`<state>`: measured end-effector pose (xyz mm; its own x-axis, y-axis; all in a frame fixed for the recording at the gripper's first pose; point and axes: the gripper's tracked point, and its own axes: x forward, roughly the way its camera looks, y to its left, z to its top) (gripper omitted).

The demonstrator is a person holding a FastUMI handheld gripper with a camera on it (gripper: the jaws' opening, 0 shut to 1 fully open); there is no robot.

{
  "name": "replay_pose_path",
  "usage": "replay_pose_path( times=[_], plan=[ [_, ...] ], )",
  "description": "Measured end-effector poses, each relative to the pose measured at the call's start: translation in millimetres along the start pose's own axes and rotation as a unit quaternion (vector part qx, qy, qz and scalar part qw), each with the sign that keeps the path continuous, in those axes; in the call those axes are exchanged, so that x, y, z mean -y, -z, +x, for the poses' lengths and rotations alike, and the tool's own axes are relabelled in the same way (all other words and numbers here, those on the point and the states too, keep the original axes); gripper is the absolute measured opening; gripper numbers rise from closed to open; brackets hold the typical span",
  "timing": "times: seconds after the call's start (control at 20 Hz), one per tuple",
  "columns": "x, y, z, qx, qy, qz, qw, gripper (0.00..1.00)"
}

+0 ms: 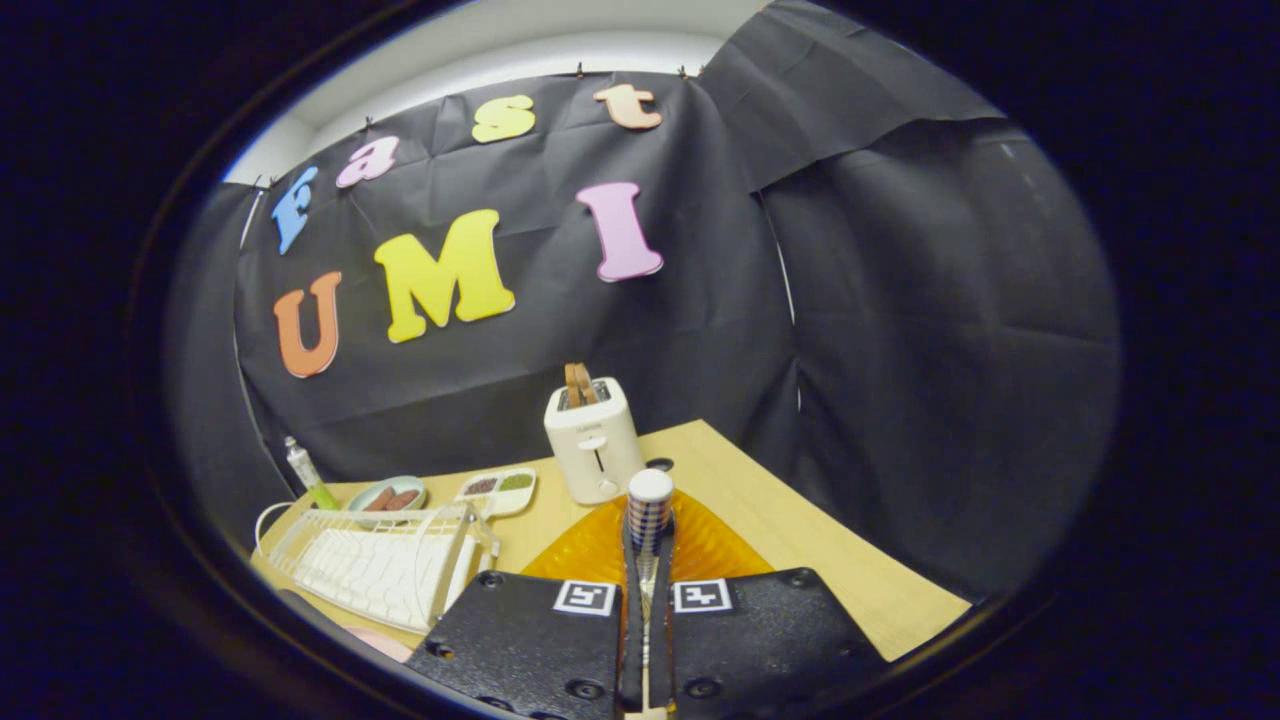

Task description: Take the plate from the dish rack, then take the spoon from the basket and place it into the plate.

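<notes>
**Spoon in the grip above the orange plate, with the set-down left to do**

The gripper [648, 560] has its two fingers drawn almost together, pinching the slim handle of a spoon [650, 510] with a rounded white end and a blue-and-white checked band; both fingers press on it and the handle stands up between them. Directly beneath and just ahead of the fingers lies a translucent orange ribbed plate [715, 550], flat on the pale wooden table [800, 530]. By that layout, the plate seems already out of the white wire dish rack [375, 560], which sits to the left of the fingers, and the spoon looks lifted from its basket; what remains, it appears, is to lower the spoon and release it into the plate. Whether the bowl of the spoon touches the plate cannot be told, since the fingers hide it.

Beyond the plate stands a white two-slot toaster [593, 440] with a brown slice poking out of the top. Behind the rack are a small round green dish [386, 495] holding brown pieces, a white divided tray [498, 490] and a clear bottle with a green base [308, 472]. Black cloth walls the booth on all sides, with a strip of white wall above.
</notes>
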<state>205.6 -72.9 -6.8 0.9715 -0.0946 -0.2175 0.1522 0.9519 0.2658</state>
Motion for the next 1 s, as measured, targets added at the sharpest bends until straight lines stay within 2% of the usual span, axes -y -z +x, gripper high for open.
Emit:
replay_pose_path(
  times=[0.2, 0.4, 0.75, 1.0],
  plan=[
    [-31, -23, -43, 0.035, -0.008, -0.015, 0.999, 0.08],
    [-80, -13, -97, 0.041, -0.04, -0.023, 0.998, 0.08],
    [-159, 48, -146, 0.011, -0.099, -0.045, 0.994, 0.08],
    [-195, 106, -154, -0.007, -0.109, -0.086, 0.99, 0.08]
  ],
)
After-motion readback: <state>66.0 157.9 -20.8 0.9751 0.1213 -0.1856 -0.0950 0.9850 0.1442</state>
